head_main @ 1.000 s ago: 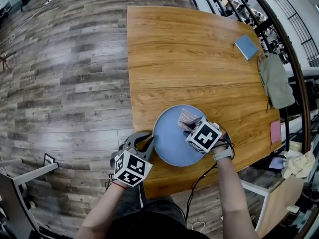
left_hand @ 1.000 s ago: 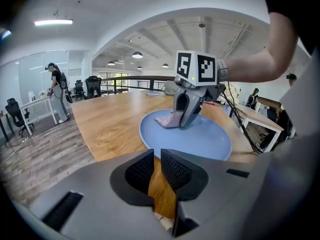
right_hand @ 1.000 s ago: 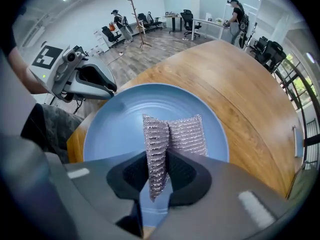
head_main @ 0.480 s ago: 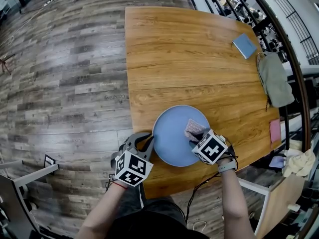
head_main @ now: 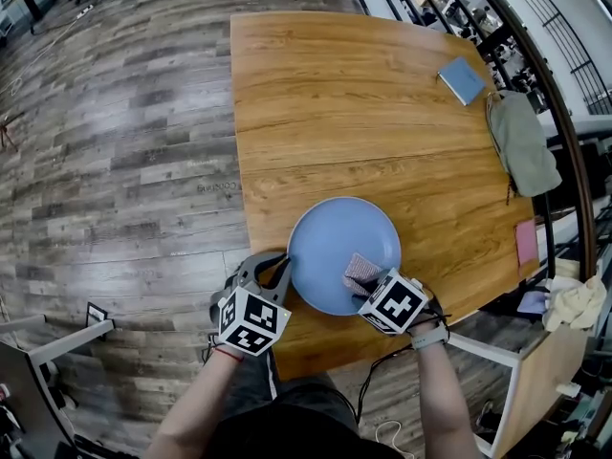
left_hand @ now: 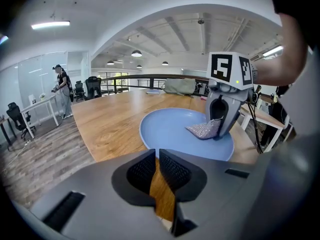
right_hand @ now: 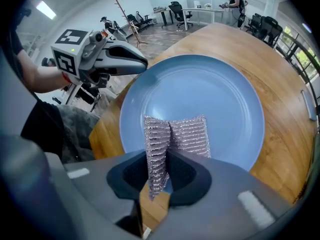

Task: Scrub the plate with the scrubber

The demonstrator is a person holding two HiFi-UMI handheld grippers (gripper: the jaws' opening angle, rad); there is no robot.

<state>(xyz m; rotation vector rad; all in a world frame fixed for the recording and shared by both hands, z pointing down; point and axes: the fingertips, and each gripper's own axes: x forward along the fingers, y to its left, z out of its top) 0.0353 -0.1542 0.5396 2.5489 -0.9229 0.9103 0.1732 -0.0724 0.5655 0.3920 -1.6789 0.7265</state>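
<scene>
A round blue plate point(head_main: 330, 242) lies near the front edge of the wooden table point(head_main: 344, 103). My right gripper point(head_main: 368, 285) is shut on a silvery mesh scrubber point(head_main: 360, 271), which rests folded on the plate's near right part. The right gripper view has the scrubber point(right_hand: 187, 134) pinched between the jaws over the plate point(right_hand: 200, 84). My left gripper point(head_main: 277, 268) sits at the plate's left rim. Its jaws are closing to a narrow gap; in the left gripper view only table wood shows between them point(left_hand: 156, 166), with the plate point(left_hand: 170, 129) just ahead.
A blue notebook point(head_main: 461, 79) and a grey-green cloth bag point(head_main: 524, 142) lie at the table's far right, and a pink card point(head_main: 526, 242) sits by the right edge. Wood-plank floor point(head_main: 124, 161) lies to the left. A person point(left_hand: 62, 91) stands far off.
My right gripper has dragged the scrubber from the plate's far right part toward its near edge. The left gripper has stayed at the plate's left rim.
</scene>
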